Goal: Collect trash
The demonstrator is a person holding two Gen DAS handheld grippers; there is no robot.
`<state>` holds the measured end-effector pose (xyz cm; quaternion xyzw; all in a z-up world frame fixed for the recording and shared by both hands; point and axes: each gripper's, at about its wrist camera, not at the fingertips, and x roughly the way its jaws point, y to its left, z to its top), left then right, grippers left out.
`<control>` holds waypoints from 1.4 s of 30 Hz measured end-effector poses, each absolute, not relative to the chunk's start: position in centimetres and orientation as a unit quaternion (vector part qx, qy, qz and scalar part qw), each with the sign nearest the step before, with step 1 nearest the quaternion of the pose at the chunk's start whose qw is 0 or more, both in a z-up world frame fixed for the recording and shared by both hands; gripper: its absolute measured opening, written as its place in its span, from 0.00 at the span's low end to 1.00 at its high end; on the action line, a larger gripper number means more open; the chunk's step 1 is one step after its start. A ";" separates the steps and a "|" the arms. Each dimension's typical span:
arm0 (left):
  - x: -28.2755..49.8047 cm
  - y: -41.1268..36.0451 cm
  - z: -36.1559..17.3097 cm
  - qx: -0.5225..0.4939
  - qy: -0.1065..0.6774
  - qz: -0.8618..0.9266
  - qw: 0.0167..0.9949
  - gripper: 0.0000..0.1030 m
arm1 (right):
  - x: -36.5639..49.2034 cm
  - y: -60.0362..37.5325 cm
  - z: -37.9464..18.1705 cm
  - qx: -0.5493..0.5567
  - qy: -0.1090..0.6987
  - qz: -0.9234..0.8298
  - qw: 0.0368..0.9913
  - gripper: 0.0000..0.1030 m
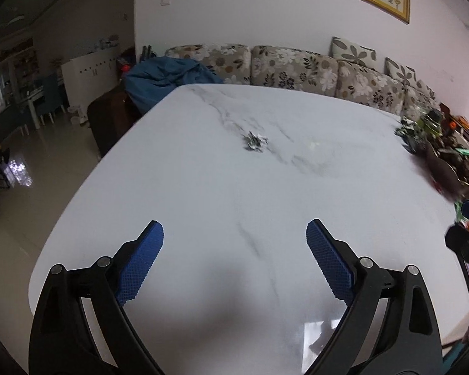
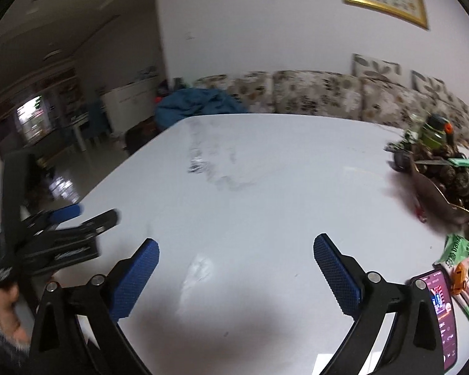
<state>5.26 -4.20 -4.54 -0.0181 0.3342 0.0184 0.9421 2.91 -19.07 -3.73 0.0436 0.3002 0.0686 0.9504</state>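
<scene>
A small crumpled wrapper [image 1: 254, 142] lies on the white marble table [image 1: 203, 203], well ahead of my left gripper [image 1: 234, 228]. That gripper hovers over the near part of the table, open, with nothing between its blue pads. In the right wrist view the same wrapper [image 2: 197, 167] shows blurred, far ahead and to the left. My right gripper [image 2: 237, 240] is open and empty above bare tabletop [image 2: 265, 187]. The left gripper [image 2: 90, 214] also appears at that view's left edge, held by a hand [image 2: 6, 312].
Clutter crowds the table's right side: a brown dish [image 2: 434, 197] piled with dark items, a green bottle [image 2: 434, 131], a green tissue pack [image 2: 462, 268] and a lit phone [image 2: 441, 309]. A floral sofa [image 1: 297, 65] runs behind. A blue bundle [image 1: 168, 75] sits at the far left corner.
</scene>
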 end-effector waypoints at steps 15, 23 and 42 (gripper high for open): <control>10.0 -5.8 -5.1 0.009 0.325 0.032 0.945 0.91 | 11.0 -19.3 -6.4 0.054 0.330 -0.023 0.942 0.95; 11.2 -5.7 -6.0 0.001 0.337 0.026 0.941 0.91 | 12.0 -18.9 -7.4 0.047 0.336 -0.027 0.940 0.95; 11.6 -5.6 -6.4 -0.003 0.343 0.039 0.938 0.91 | 11.9 -18.9 -8.2 0.045 0.341 -0.028 0.939 0.95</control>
